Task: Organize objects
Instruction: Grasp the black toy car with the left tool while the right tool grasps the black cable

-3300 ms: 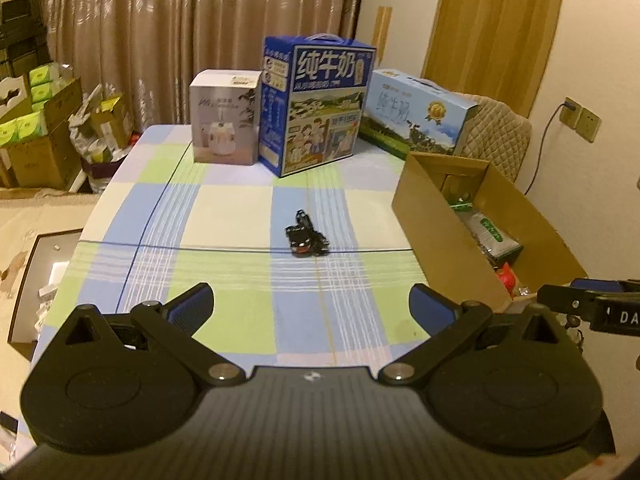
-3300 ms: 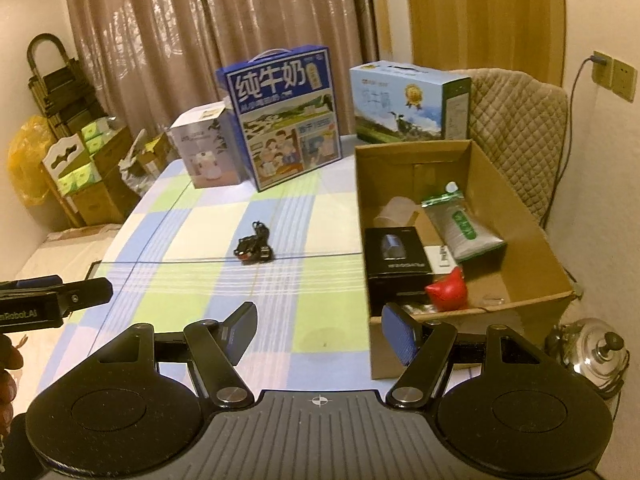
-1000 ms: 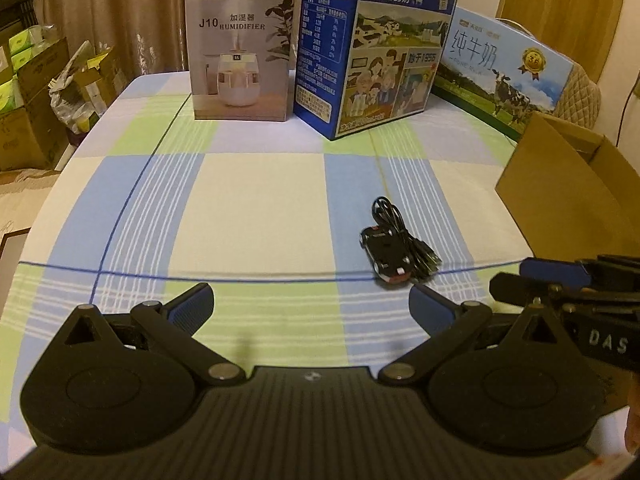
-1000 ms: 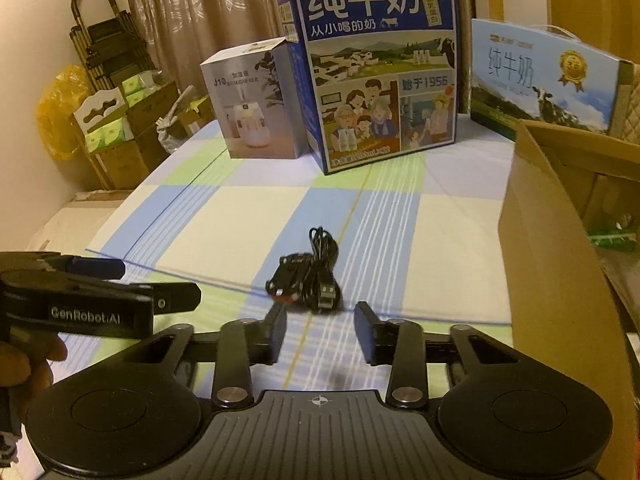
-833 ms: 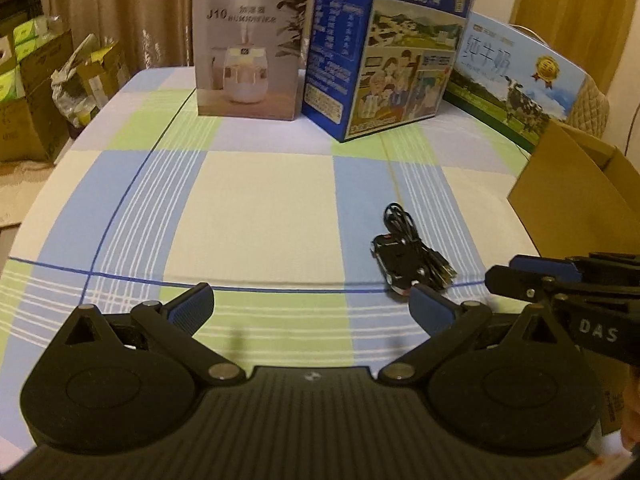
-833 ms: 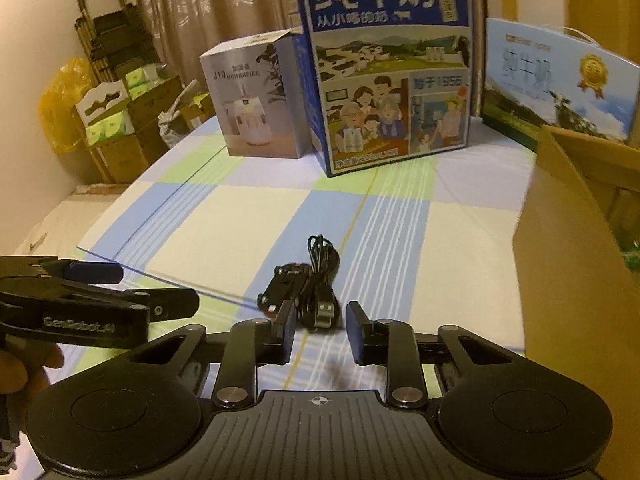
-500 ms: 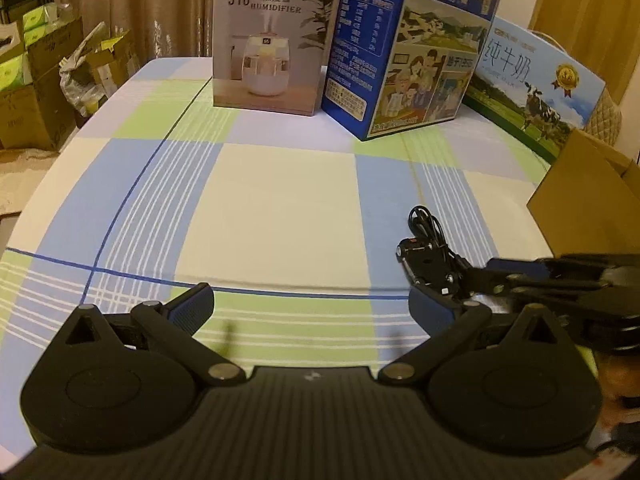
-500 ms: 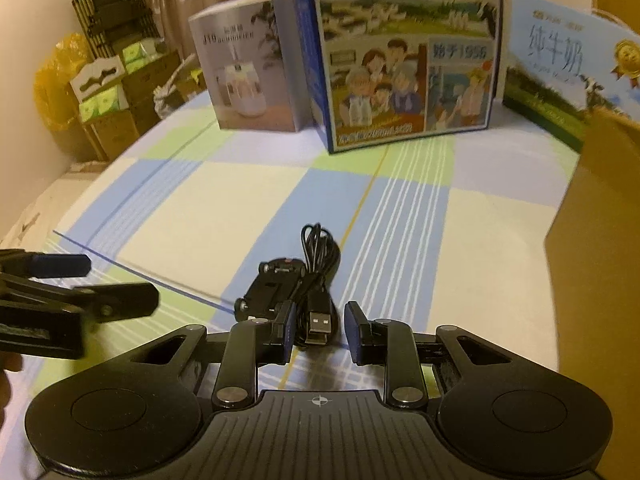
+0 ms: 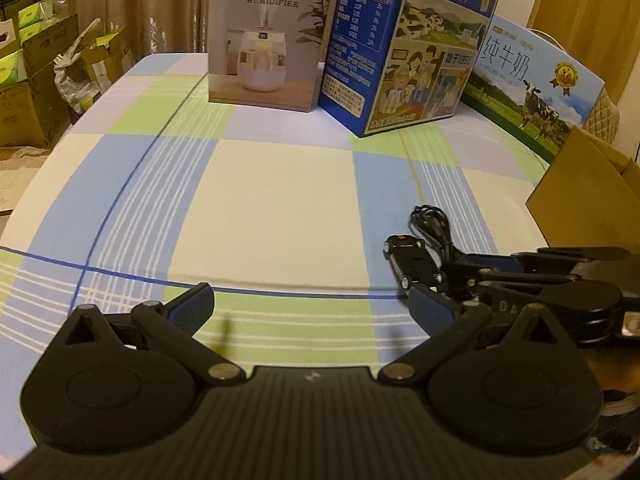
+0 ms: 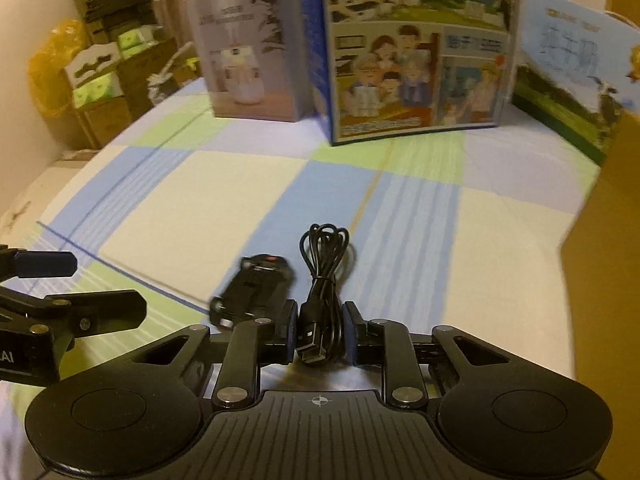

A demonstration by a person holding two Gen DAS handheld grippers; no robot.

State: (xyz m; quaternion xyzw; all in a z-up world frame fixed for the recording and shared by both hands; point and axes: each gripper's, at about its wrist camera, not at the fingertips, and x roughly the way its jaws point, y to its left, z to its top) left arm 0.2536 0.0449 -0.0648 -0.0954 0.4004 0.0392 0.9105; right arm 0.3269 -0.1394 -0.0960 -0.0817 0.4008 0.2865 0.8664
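Note:
A coiled black USB cable (image 10: 324, 276) lies on the checked tablecloth, with a small black device (image 10: 256, 284) just to its left. My right gripper (image 10: 321, 334) is down at the table and its jaws are closing, the pads touching the plug end of the cable on both sides. The left wrist view shows the same cable (image 9: 432, 220), the device (image 9: 412, 260) and the right gripper (image 9: 452, 276) reaching in from the right. My left gripper (image 9: 312, 306) hovers open over bare cloth, holding nothing; it also shows as the left gripper (image 10: 110, 286) at the right wrist view's left edge.
A brown cardboard box (image 9: 580, 200) stands at the right. At the back stand a humidifier box (image 9: 264, 36), a tall blue milk carton box (image 9: 408, 48) and a flat milk box (image 9: 532, 80). Cartons are stacked on the floor at left (image 9: 32, 92).
My right gripper came forward and down onto the cable and its jaws narrowed around it. The left gripper drew a little closer to the table, still open.

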